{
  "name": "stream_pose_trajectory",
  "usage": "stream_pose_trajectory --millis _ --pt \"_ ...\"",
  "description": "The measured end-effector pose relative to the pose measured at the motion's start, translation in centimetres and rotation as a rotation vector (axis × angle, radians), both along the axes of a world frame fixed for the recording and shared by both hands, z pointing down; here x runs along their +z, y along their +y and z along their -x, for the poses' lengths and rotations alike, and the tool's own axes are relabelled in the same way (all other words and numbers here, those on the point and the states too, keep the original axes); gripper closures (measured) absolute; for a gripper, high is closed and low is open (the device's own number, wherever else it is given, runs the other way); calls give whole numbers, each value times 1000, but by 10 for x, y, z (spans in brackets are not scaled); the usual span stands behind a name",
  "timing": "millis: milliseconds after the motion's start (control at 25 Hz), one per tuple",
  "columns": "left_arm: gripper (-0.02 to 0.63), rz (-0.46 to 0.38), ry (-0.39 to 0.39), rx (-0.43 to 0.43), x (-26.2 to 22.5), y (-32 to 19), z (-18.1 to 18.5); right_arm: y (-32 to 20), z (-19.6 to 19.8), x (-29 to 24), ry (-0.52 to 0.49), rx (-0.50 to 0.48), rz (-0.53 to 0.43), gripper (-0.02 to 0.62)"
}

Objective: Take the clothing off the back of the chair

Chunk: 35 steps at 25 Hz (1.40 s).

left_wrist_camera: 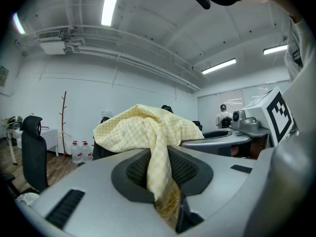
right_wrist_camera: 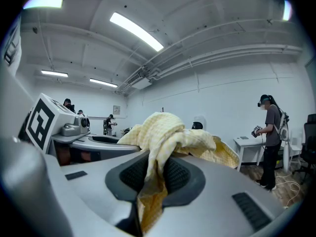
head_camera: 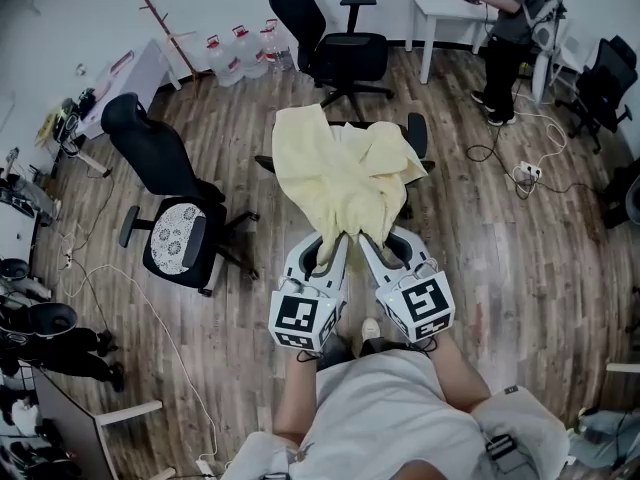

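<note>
A pale yellow checked garment (head_camera: 340,173) lies over a black office chair (head_camera: 417,134) just ahead of me and hides most of it. My left gripper (head_camera: 328,243) is shut on the garment's near left edge, and my right gripper (head_camera: 370,240) is shut on its near right edge. In the left gripper view the cloth (left_wrist_camera: 148,132) runs from a bunched heap down between the jaws of that gripper (left_wrist_camera: 167,184). The right gripper view shows the same: the fabric (right_wrist_camera: 168,132) is pinched in the right gripper (right_wrist_camera: 150,184). Both grippers point nearly level.
A second black chair (head_camera: 160,168) with a patterned seat cushion stands to the left, and a third (head_camera: 330,43) at the back. Water bottles (head_camera: 240,53) line the far wall. A person (head_camera: 510,28) stands by a white table (head_camera: 445,8). Cables (head_camera: 520,173) trail across the wooden floor.
</note>
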<state>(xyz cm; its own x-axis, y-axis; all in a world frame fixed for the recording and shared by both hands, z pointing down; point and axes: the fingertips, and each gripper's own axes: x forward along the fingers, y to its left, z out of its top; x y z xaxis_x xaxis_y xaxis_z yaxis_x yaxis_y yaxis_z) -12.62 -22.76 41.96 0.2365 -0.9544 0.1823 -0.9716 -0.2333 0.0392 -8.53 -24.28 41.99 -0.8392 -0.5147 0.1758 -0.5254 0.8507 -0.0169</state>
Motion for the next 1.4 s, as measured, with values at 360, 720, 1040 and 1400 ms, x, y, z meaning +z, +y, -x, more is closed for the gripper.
stream_pose_trajectory --millis 360,720,1040,1400 --pt "517 -29 1 36 -1 23 -8 23 -8 -1 -3 30 -23 522" --pt "518 -38 7 98 -5 56 -2 59 -3 -5 5 87 -36 522" --pt "518 -52 17 143 -6 90 1 95 0 -7 14 132 -50 522" --pt "520 -66 22 189 -15 116 2 121 2 -16 25 177 -71 522"
